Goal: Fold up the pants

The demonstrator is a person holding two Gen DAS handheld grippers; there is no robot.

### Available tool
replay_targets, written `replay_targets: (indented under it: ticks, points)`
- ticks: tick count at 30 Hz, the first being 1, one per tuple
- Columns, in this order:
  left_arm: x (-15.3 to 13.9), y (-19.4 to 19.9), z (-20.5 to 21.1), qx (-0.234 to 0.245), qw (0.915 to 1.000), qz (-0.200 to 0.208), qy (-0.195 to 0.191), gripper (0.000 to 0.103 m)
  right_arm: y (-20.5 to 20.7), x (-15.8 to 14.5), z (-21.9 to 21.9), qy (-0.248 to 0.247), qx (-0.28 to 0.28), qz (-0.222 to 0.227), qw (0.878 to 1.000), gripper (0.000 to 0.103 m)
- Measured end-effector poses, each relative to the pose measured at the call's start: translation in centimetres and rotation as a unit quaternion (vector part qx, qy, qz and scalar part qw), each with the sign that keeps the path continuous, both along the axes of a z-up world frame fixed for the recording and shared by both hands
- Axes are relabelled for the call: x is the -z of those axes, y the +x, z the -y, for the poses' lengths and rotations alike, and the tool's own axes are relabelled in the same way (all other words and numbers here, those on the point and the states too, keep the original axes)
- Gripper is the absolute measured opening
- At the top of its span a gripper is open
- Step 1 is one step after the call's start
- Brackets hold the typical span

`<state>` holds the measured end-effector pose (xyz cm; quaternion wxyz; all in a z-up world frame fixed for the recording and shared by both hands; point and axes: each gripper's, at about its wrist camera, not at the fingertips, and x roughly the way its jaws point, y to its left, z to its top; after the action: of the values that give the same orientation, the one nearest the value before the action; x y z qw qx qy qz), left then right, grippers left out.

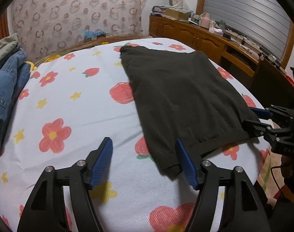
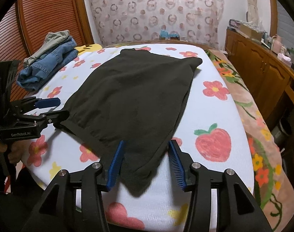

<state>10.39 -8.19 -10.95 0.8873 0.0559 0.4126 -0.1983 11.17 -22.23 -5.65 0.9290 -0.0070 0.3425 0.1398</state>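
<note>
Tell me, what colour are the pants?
Dark, near black pants; right wrist view shows them best.

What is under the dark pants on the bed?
The dark pants lie flat on the flowered bedsheet, with flowers and strawberries showing all around them. Whatever pattern lies right beneath the pants is covered, so it can't be seen.

Even indoor light, soft shadows, strong fisheye edge-bending.

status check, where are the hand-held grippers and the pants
Left hand-held gripper open at near hem corner. Right hand-held gripper open, corner between pads. Dark pants flat on bed. Nothing blocking.
</note>
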Motion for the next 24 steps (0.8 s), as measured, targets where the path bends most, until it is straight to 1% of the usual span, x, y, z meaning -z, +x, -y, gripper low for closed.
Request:
replay_targets:
  ticks: [2, 10, 12, 15, 17, 19, 21, 22, 24]
  points:
    - [0.0, 0.0, -0.1, -0.007, 1.0, -0.001, 0.001, 0.075, 0.0, 0.1, 0.0, 0.002, 0.003, 0.001, 1.0, 0.05]
    - [-0.1, -0.4, -0.3, -0.016, 0.9999, 0.002, 0.002, 0.076, -0.3, 0.2, 0.0, 0.006, 0.018, 0.009, 1.0, 0.051]
    - [-0.2, -0.5, -0.5, -0.014, 0.9999, 0.0, -0.005, 0.076, -0.4, 0.2, 0.1, 0.009, 0.019, 0.009, 1.0, 0.051]
    - [-0.5, -0.6, -0.8, -0.006, 0.9997, -0.005, -0.024, 0.075, -0.6, 0.2, 0.5, 0.019, 0.017, 0.007, 1.0, 0.051]
    - [-0.7, -0.7, -1.0, 0.001, 0.9991, -0.007, -0.041, 0.073, -0.7, 0.2, 0.7, 0.024, 0.014, 0.005, 1.0, 0.051]
    - [-0.9, -0.6, -1.0, 0.005, 0.9987, -0.009, -0.05, 0.067, -0.8, 0.2, 0.7, 0.026, 0.011, 0.005, 1.0, 0.051]
    - [-1.1, -0.7, -0.8, 0.009, 0.9985, -0.007, -0.053, 0.063, -0.8, 0.1, 0.7, 0.027, 0.008, 0.005, 1.0, 0.051]
    - [-1.1, -0.7, -0.7, 0.012, 0.9984, -0.007, -0.055, 0.057, -0.8, 0.2, 0.7, 0.028, 0.005, 0.005, 1.0, 0.051]
    - [-1.2, -0.6, -0.6, 0.015, 0.9982, -0.008, -0.058, 0.054, -0.9, 0.2, 0.5, 0.028, 0.001, 0.004, 1.0, 0.051]
